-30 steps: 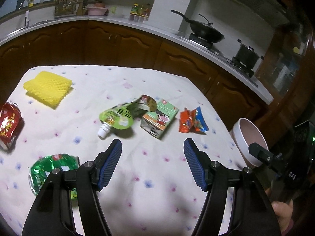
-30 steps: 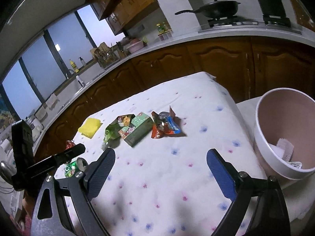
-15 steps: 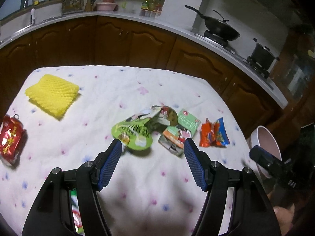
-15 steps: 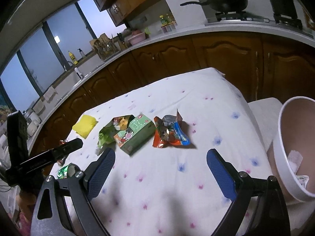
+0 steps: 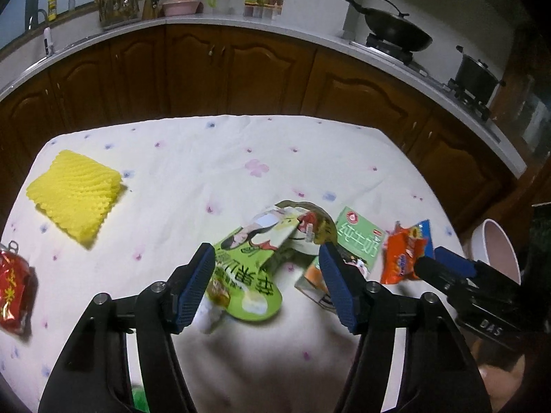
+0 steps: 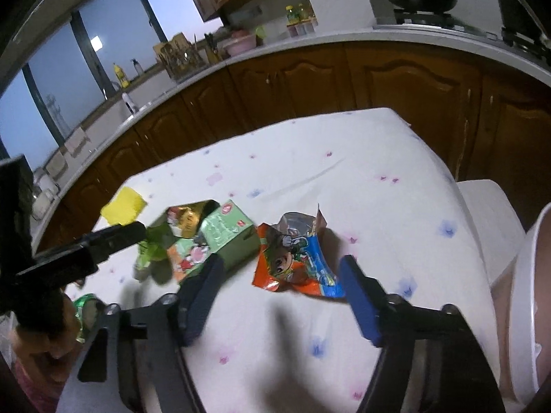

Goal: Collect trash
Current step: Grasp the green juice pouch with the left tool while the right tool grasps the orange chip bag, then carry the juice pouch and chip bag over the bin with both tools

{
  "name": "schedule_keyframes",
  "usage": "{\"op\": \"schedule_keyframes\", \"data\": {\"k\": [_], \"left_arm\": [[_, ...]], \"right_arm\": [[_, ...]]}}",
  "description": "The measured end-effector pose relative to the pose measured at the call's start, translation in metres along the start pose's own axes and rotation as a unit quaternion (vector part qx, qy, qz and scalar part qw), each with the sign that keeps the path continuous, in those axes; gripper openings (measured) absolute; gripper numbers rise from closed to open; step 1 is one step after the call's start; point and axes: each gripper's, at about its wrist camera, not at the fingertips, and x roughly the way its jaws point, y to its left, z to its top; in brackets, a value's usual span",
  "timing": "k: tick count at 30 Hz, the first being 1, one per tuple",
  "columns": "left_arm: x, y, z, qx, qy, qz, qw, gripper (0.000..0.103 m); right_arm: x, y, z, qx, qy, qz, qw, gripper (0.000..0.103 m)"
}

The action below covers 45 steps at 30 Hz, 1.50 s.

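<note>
Here, in the left wrist view, the left gripper (image 5: 265,285) is closing at about half width over the green spouted pouch (image 5: 248,268), which is lying between the pads though they are not visibly pressing it. The pouch is overlapping a torn wrapper and sitting just beside the green milk carton (image 5: 358,241), so the right pad is risking catching the carton's corner and dragging both. The pouch looks limp and slick; a pinch on its flat face could be sliding off.

In the right wrist view, the right gripper (image 6: 275,296) is also closing at roughly half width around the orange snack wrapper (image 6: 296,261) on the flowered tablecloth (image 6: 344,172), pads not yet touching it. The crumpled foil is lying low, so the fingers could be pinching cloth along with it. The white bin (image 6: 523,296) is standing at the table's right edge, and the two tools are working close together, so a collision is looking possible.
</note>
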Motion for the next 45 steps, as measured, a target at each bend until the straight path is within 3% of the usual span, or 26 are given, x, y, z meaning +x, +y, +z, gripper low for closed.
{"op": "schedule_keyframes", "data": {"k": [2,3,4,5,8,14,21,28,45], "left_arm": [[0.009,0.0,0.001,0.004,0.007,0.007,0.9999,0.054],[0.014,0.0,0.001,0.005,0.014,0.005,0.9999,0.05],[0.018,-0.001,0.001,0.007,0.018,0.003,0.9998,0.035],[0.022,-0.001,0.001,0.011,0.024,0.002,0.9997,0.028],[0.022,-0.007,-0.001,0.029,0.019,0.004,0.9994,0.019],[0.008,-0.013,-0.001,0.041,-0.003,0.011,0.9991,0.006],[-0.027,-0.007,0.002,0.024,-0.038,-0.012,0.9989,0.004],[-0.059,-0.013,-0.008,0.006,-0.047,-0.066,0.9967,0.004],[-0.086,-0.096,-0.036,0.057,-0.041,-0.138,0.9879,0.004]], "right_arm": [[0.008,-0.002,0.001,0.001,0.007,-0.004,1.0,0.054],[0.012,-0.004,0.002,0.0,0.011,-0.007,1.0,0.045],[0.014,-0.005,0.001,0.001,0.012,-0.007,1.0,0.035],[0.014,-0.006,0.001,0.002,0.011,-0.005,1.0,0.034],[0.01,-0.005,-0.001,-0.007,0.004,-0.011,1.0,0.025],[-0.003,-0.011,-0.005,0.005,-0.007,0.001,1.0,0.018],[-0.034,-0.009,-0.01,0.008,-0.028,0.014,0.999,0.017],[-0.07,-0.013,-0.018,0.016,-0.049,0.022,0.998,0.017],[-0.144,-0.053,-0.052,0.05,-0.086,-0.009,0.995,0.017]]}}
